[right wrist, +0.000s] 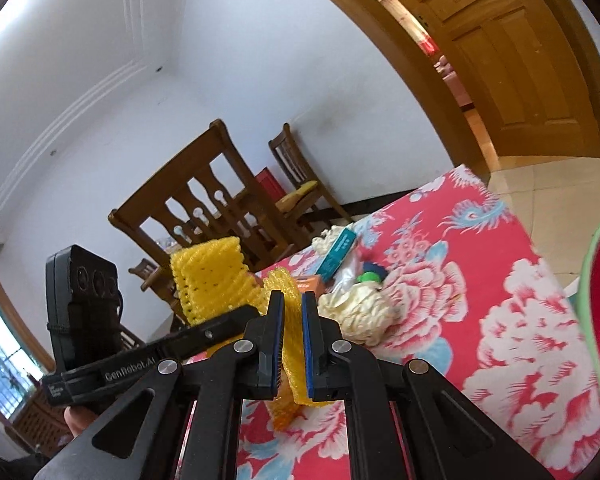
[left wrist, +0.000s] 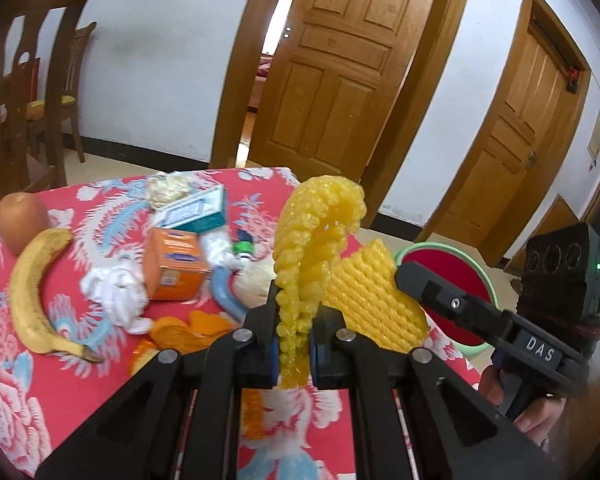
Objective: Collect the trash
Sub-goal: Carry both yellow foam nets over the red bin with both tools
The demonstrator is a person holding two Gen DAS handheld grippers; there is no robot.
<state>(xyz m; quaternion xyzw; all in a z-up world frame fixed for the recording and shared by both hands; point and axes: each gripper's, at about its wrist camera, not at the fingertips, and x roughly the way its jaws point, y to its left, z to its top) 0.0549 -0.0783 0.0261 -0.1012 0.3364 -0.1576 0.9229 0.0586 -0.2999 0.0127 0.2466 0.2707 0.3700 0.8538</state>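
Foam netting, yellow, two pieces of it: one curled sleeve (left wrist: pixel 300 280) is pinched between the blue pads of the left gripper (left wrist: pixel 295 344), and a second flatter sleeve (left wrist: pixel 374 304) sits at about three o'clock from it, nipped by the right gripper (left wrist: pixel 406 270), whose closed tip touches its upper edge. In the right wrist view the right gripper (right wrist: pixel 291 344) has yellow net (right wrist: pixel 291 364) between its pads, jaws nearly together, so both tongs are clamped on foam. Both pieces are held up above the red floral tablecloth (left wrist: pixel 80 380), not resting on it. The step in hand looks like carrying this netting to the green-rimmed red bin (left wrist: pixel 452 292), which lies at three o'clock beyond the table edge. To do it well, keep the squeeze steady, since the foam is springy and could slip, and release only once over the bin's mouth. Each tool points forward and slightly upward, the right one crossing in from the left tool's three o'clock. Banana (left wrist: pixel 32 292), orange box (left wrist: pixel 176 268) and crumpled tissue (left wrist: pixel 118 292) remain on the cloth at nine to ten o'clock.
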